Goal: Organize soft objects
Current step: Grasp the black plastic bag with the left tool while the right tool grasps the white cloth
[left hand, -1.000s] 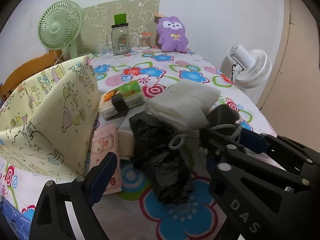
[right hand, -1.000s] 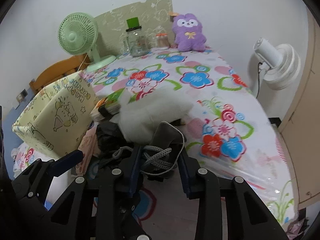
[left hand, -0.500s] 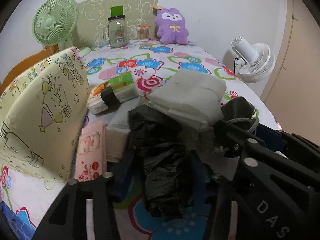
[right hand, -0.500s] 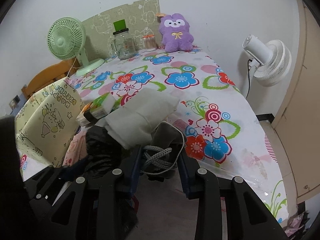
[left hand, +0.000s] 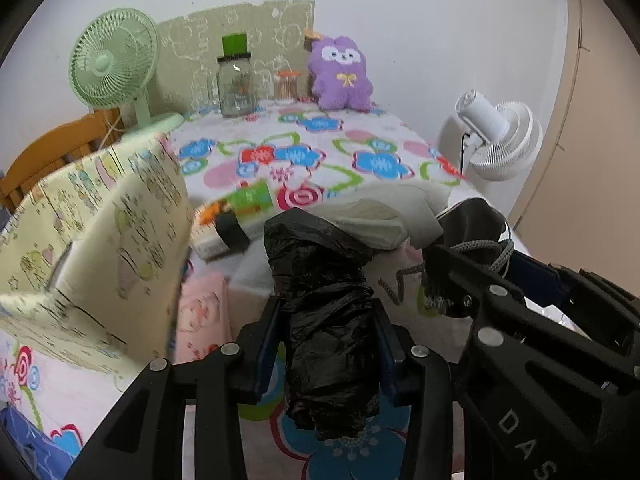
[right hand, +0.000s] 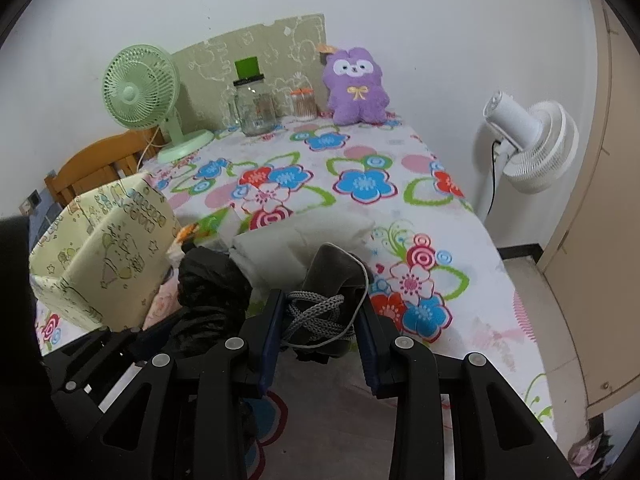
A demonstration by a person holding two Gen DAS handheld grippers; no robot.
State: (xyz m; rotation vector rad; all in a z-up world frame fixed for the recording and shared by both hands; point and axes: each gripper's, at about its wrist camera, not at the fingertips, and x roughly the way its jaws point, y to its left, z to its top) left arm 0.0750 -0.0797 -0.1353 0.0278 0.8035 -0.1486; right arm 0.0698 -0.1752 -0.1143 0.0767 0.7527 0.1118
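My left gripper [left hand: 326,344] is shut on a crumpled black plastic bag [left hand: 324,320] and holds it above the flowered table. My right gripper [right hand: 320,328] is shut on a dark grey drawstring pouch [right hand: 334,276] with a grey cord; it shows at the right of the left wrist view [left hand: 472,220]. A white folded cloth [right hand: 296,248] lies just behind both. A yellow cartoon-print fabric box [left hand: 92,232] stands open at the left. A pink tissue pack [left hand: 200,312] lies beside it.
A green and orange packet [left hand: 236,212] lies mid-table. A purple plush [right hand: 356,88], glass jar [right hand: 254,108], cotton-swab pot [right hand: 302,104] and green fan [right hand: 140,88] stand at the back. A white fan [right hand: 528,148] stands off the table's right edge.
My left gripper moved in around the black bag, closed on it and lifted it. My right gripper kept its hold on the pouch and rose slightly.
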